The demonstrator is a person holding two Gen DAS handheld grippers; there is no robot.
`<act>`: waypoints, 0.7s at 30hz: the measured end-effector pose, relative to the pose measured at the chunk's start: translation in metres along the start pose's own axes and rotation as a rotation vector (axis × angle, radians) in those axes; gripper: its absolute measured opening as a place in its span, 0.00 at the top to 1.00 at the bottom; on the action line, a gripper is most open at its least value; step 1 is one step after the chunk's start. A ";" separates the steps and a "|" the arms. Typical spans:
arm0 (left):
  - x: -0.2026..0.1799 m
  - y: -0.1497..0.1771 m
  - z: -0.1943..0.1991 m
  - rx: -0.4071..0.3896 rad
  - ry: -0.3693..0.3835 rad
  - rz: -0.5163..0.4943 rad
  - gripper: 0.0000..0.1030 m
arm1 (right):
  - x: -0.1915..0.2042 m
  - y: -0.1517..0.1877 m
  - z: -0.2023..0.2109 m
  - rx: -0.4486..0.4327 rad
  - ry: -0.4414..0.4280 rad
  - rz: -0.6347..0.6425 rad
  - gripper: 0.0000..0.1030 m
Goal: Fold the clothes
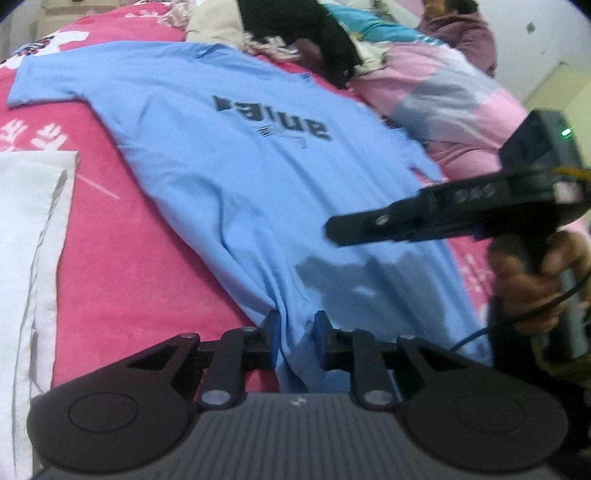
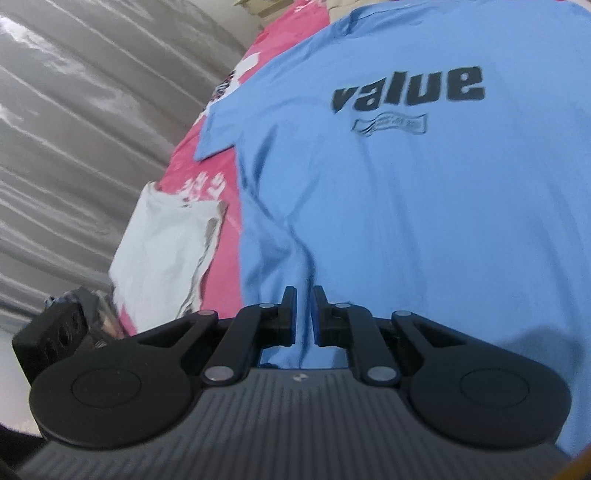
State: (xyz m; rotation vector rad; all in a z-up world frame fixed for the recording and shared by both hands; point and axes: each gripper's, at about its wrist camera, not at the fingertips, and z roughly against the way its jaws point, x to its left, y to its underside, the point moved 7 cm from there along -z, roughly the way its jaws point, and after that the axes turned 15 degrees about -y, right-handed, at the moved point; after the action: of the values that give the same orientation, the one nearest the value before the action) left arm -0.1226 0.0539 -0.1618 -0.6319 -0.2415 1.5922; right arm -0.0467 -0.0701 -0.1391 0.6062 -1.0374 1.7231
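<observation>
A: Two tongs work here. The left tongs (image 1: 295, 334) stand partly open with the hem of the light blue cotton T-shirt printed "value" (image 1: 229, 162) bunched between the blue pads; I cannot tell whether they press it.

B: And the right tongs (image 2: 303, 317)?

A: Nearly closed. In the left view they hover over the lower half of the shirt with nothing in them.

B: Where does the shirt lie?

A: Spread face up on the pink patterned bed cover (image 1: 122, 254), its hem toward the tongs, its left sleeve flat. A white folded cloth (image 1: 29, 229) lies beside it, a heap of mixed clothes (image 1: 295, 33) beyond the collar.

B: How should the fold go, then?

A: I judge both tongs should take the hem at matching corners, grip firmly, lift evenly and keep the fabric taut, so no wrinkle gets folded in.
</observation>
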 end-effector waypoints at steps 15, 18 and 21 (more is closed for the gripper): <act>-0.036 0.008 -0.014 -0.008 0.064 -0.151 0.66 | -0.002 0.024 -0.026 0.142 0.017 0.007 0.80; -0.038 0.008 -0.011 -0.011 0.074 -0.172 0.65 | -0.008 0.029 -0.028 0.149 0.035 -0.003 0.83; -0.024 0.006 0.001 -0.013 0.088 -0.124 0.65 | -0.011 0.028 -0.020 0.109 0.032 -0.019 0.96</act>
State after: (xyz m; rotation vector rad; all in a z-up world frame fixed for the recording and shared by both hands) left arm -0.1280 0.0304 -0.1576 -0.6829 -0.2208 1.4417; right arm -0.0668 -0.0618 -0.1676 0.6534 -0.9177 1.7755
